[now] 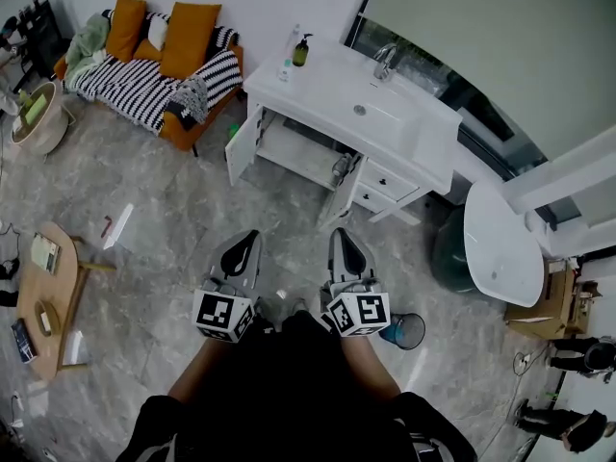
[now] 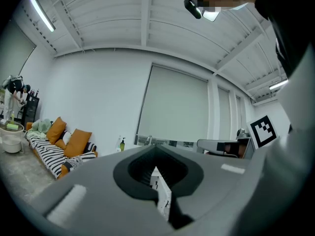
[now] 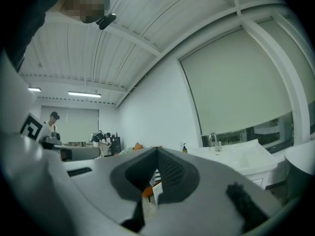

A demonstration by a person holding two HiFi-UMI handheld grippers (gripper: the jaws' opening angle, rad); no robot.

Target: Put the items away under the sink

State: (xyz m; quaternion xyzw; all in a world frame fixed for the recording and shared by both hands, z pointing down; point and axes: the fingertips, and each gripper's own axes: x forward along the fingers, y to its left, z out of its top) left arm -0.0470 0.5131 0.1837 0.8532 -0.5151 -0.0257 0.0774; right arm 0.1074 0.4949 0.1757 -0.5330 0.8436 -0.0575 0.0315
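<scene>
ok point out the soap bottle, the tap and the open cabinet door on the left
soap bottle (image 1: 301,54), head view, on its dark body
tap (image 1: 385,61), head view, on its curved spout
open cabinet door (image 1: 242,147), head view, on its white panel

**Head view:** the camera sits high above the floor and looks steeply down past the person's body. It takes in the left claw and the right claw, with the sink vanity a little way ahead and the sofa at upper left.

**Left gripper view:** the camera rides just behind its claw and faces level along the jaws. The claw body fills the lower frame at close range, with the room far beyond.

**Right gripper view:** the camera has the same mounting on the right claw and also faces level.

**Shared:** all three views show the soap bottle and the faucet. The head and left gripper views share the sofa. The left gripper view also catches the right claw's marker cube.
</scene>
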